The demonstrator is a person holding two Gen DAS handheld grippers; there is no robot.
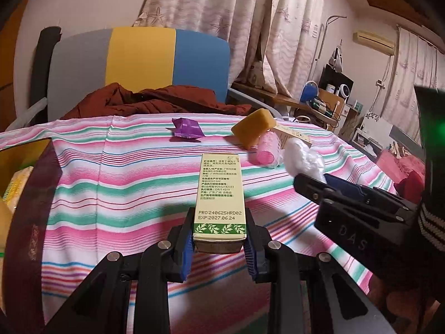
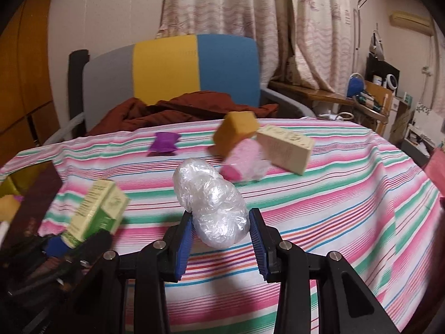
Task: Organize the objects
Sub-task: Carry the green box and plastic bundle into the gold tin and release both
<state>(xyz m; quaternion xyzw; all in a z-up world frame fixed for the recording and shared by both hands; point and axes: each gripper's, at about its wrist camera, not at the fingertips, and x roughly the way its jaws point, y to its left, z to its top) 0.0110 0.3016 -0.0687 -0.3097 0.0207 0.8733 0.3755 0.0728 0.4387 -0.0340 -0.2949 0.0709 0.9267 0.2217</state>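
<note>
Gripping a slim pale-green carton [image 1: 221, 194] (printed text, leafy band) in the left gripper [image 1: 219, 246], above the striped tabletop [image 1: 111, 194] near its front edge. Clamping a crinkled clear plastic bundle [image 2: 212, 206] in the right gripper [image 2: 221, 243], alongside.

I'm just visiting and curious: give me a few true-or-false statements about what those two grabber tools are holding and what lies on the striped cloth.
1. The left gripper clamps a green-and-cream box. True.
2. The right gripper is empty. False: it holds a crumpled clear plastic bundle.
3. A purple wrapper lies on the striped cloth. True.
4. The yellow sponge sits on the chair. False: it rests on the cloth, by a pink roller.
</note>
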